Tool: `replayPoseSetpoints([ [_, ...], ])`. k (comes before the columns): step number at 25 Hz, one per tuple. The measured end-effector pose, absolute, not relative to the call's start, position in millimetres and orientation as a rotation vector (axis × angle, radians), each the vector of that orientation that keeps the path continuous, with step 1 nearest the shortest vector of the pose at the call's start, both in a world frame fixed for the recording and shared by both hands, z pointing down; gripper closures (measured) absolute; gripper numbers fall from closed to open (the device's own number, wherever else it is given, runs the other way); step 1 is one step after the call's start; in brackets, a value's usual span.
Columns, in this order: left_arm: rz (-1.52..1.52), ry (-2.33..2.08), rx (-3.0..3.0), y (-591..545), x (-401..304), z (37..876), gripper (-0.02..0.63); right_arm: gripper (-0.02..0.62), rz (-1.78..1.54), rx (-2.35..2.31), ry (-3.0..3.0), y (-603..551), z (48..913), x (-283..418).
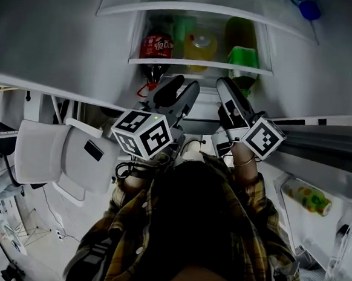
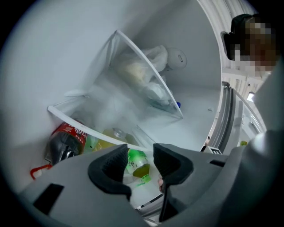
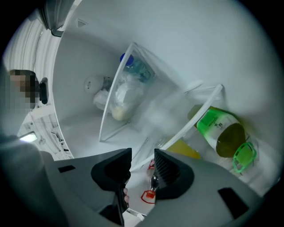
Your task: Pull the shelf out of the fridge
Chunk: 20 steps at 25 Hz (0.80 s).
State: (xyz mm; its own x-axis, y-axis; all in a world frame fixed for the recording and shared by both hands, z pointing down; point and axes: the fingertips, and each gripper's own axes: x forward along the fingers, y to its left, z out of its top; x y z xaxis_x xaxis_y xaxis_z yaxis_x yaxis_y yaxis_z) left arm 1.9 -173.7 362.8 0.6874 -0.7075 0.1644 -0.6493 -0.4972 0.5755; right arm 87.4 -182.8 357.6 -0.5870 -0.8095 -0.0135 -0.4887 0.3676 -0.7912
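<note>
Just ahead of your two claws, the shelf [image 1: 200, 65] sits inside the fridge [image 1: 113, 47], its white front rim crossing beyond both sets of tips and touching neither. Your left claw [image 1: 181, 87] is released: the left gripper view shows its jaws standing apart with nothing gripped. Your right claw [image 1: 227, 85], just beside it, is released as well, jaws apart and bare. Three bottles lie at the rim: a red cola bottle [image 1: 156, 47] ahead-left of the left claw, a yellow bottle [image 1: 199, 48] ahead between the two claws, and a green bottle [image 1: 243, 57] ahead of the right claw. Whether they rest on the shelf or under it, you cannot tell
</note>
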Motion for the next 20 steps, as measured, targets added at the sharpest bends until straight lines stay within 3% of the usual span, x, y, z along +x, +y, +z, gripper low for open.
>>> replayPoseSetpoints([
  [20,-0.324,-0.968,1.964,-237,-5,396,0.433,0.442,-1.3,-1.085,2.04,-235,399,100],
])
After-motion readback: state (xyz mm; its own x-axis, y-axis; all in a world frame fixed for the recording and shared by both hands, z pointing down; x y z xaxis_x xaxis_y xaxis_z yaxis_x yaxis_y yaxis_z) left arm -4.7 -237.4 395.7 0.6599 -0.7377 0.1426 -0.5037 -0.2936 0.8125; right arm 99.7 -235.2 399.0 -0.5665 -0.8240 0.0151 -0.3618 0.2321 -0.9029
